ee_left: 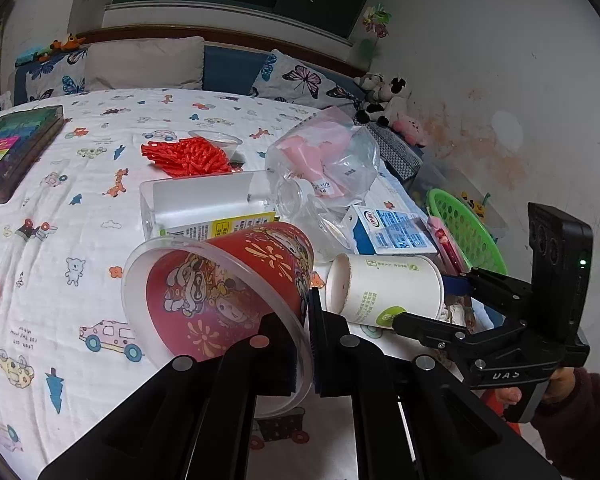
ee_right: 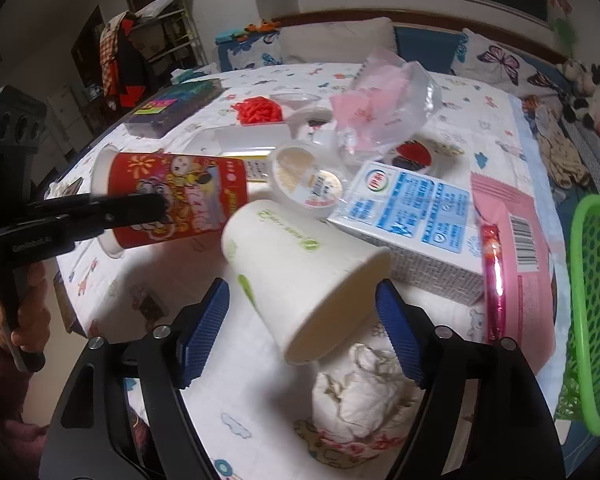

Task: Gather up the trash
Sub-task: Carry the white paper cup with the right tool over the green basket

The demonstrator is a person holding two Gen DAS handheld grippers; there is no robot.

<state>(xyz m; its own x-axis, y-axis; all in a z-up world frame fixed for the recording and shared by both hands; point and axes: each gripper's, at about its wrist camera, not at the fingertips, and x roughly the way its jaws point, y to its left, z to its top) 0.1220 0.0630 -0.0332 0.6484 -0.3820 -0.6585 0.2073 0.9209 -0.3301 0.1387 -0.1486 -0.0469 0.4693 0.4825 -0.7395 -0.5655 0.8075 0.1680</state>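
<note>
On my left, the red cup [ee_left: 236, 288] lies tipped on the bed [ee_left: 60, 240], its long axis running from the open rim near me away to its base; my left gripper [ee_left: 305, 344] slants down, its jaws pinched tight on that rim. To its right, the white paper cup [ee_right: 300, 276] lies on its side, mouth toward me, between my right gripper [ee_right: 300, 332]'s jaws, which stand wide without touching it.
</note>
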